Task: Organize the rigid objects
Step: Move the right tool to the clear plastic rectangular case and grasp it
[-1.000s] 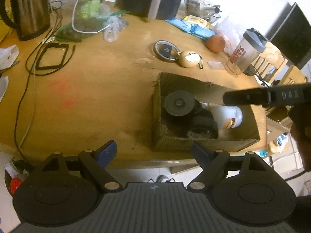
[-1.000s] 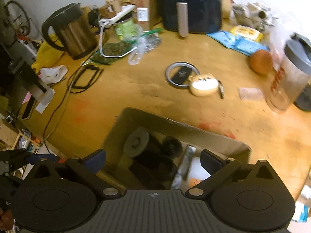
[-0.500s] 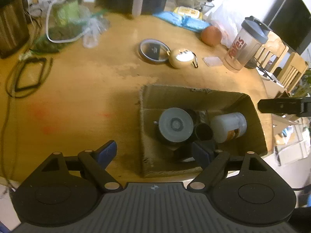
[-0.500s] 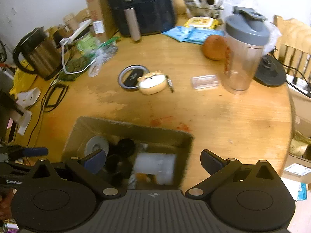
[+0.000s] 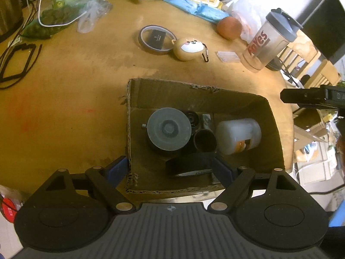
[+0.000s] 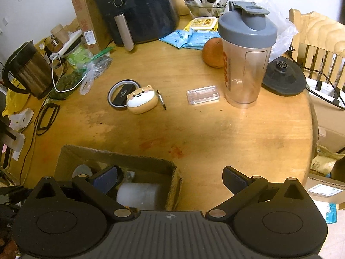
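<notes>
The left gripper (image 5: pixel 171 169) hangs over the near wall of the cardboard box (image 5: pixel 243 99), jaws spread wide and gripping nothing. One blue pad sits just outside the box's near left corner. The other sits inside, right beside a roll of black tape (image 5: pixel 190 165) that leans between the fingers without being pinched. Just beyond the tape, deeper in the box, stand a grey-lidded round container (image 5: pixel 169 128), a small dark cup (image 5: pixel 204 141) and, to the right, a white plastic jar (image 5: pixel 238 136) lying on its side.

The right gripper (image 6: pixel 170 179) is likewise wide apart and empty. Its left finger hovers above the box's right end, over the white jar; its right finger is over bare round wooden table (image 6: pixel 215 133). Well ahead of it lie a clear plastic case (image 6: pixel 202 94), a dog-faced earbud case (image 6: pixel 141 99) touching a tape ring (image 6: pixel 114 90), and, ahead to the right, a grey-lidded shaker bottle (image 6: pixel 245 54) with an orange (image 6: pixel 212 52) beside it.
</notes>
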Demonstrator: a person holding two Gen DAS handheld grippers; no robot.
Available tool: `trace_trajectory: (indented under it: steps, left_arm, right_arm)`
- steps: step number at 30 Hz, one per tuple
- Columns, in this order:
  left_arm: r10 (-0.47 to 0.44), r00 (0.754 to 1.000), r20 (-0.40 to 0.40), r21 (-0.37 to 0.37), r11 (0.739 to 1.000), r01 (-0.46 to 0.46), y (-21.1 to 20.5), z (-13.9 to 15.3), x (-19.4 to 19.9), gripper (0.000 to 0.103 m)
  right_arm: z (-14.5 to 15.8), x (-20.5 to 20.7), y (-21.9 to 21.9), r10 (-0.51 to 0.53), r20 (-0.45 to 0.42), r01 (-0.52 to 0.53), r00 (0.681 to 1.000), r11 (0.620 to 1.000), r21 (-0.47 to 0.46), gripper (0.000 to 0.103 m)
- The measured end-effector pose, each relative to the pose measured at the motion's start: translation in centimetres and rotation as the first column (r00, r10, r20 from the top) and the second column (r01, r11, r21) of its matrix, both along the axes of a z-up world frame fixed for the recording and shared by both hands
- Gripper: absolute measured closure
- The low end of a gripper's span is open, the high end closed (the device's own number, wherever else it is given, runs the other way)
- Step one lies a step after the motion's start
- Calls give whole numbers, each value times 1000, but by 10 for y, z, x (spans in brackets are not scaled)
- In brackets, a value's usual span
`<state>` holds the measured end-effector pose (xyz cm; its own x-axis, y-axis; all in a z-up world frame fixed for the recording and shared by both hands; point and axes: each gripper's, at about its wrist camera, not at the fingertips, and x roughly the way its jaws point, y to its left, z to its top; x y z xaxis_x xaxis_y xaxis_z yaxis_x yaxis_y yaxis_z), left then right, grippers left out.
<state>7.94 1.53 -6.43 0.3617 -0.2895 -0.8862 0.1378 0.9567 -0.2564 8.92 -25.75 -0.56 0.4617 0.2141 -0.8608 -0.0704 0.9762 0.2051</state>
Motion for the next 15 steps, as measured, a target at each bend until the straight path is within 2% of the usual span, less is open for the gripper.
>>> trace_trajectory:
  steps: [7,15]
  left_arm:
    - [27,1000,-15,15,1000,-27,-5,1,1,18]
    - [46,998,-38,27,999,-45,-6,2,0,18]
  right_arm:
    - [-7,21,-7,12,3,-12,1000,1000,-12,0]
    - [-22,52,-8,47,49,-44,998,997,-61,0]
